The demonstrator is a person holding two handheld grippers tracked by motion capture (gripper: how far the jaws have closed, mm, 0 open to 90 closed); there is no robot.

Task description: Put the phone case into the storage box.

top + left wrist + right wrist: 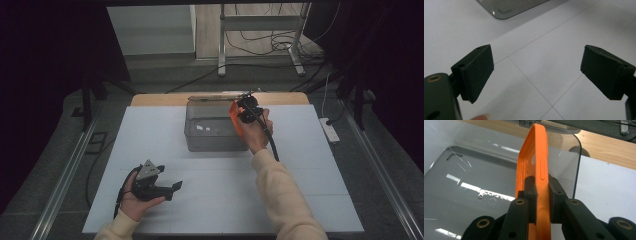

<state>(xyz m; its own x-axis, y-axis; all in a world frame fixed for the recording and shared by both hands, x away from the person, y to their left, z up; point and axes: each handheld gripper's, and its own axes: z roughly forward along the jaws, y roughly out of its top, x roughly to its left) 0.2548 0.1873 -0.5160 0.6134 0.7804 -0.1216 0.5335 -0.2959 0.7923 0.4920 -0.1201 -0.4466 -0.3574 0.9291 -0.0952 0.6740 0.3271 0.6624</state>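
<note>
We see the orange phone case (534, 165) cut off below our right tongs' (541, 195) pads; the clear box (461, 195) runs past the left edge.

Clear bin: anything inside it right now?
The bin looks empty: its bare floor shows through, with glare streaks. The orange phone case, pinched edge-on in the right gripper, hangs above it at its right wall, not yet dropped in. The case and fingers hide part of the floor.

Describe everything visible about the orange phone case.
The orange phone case is a thin shell, seemingly soft plastic or rubber, with rounded corners, raised side-button bumps and small cutouts. It stands on edge, clamped between the black pads of the right gripper. It hangs above the right end of the clear plastic box, over its opening; nothing else touches it.
</note>
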